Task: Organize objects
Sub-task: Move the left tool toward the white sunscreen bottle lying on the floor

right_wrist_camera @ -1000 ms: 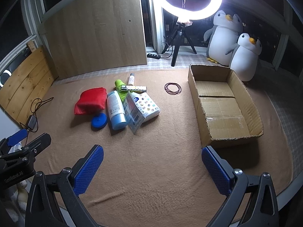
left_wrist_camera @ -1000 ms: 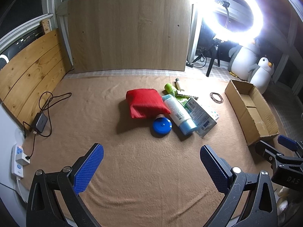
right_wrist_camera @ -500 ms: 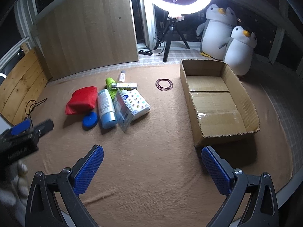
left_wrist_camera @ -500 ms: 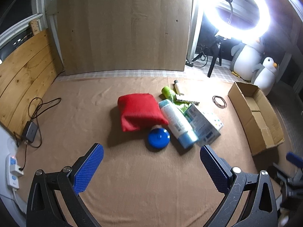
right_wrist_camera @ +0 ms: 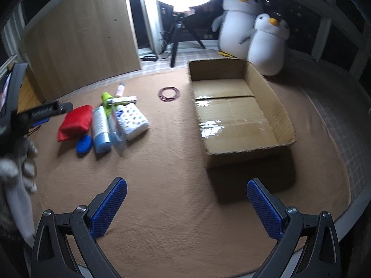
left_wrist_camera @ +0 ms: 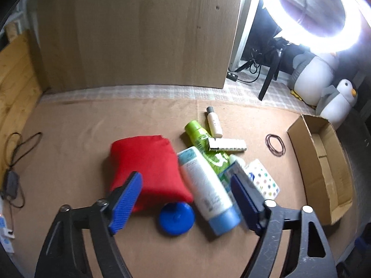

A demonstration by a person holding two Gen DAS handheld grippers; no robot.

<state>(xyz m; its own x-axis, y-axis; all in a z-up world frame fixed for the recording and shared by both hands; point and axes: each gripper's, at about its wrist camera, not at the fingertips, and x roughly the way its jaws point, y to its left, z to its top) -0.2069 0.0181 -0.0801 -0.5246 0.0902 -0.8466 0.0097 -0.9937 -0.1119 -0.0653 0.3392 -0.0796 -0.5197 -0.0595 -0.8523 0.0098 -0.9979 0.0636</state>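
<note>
**Left gripper closes in over the pile**

The left gripper (left_wrist_camera: 185, 202) hangs above the heap on the brown carpet (left_wrist_camera: 81, 143), its jaws just narrowing but still apart, nothing pressed between them; a red pouch (left_wrist_camera: 148, 169), a blue disc (left_wrist_camera: 176, 218) and a large white-and-blue bottle (left_wrist_camera: 206, 192) lie below. Only the left wrist view shows the adapter and cable (left_wrist_camera: 11, 183) at the carpet's edge. The right wrist view alone shows the whole cardboard box (right_wrist_camera: 266, 88), empty, and a gloved hand (right_wrist_camera: 16, 169). The right gripper (right_wrist_camera: 186, 206) stands wide, holding nothing. Counted: one box, two plush penguins (right_wrist_camera: 266, 44), one coil of bands (right_wrist_camera: 168, 92).
</note>
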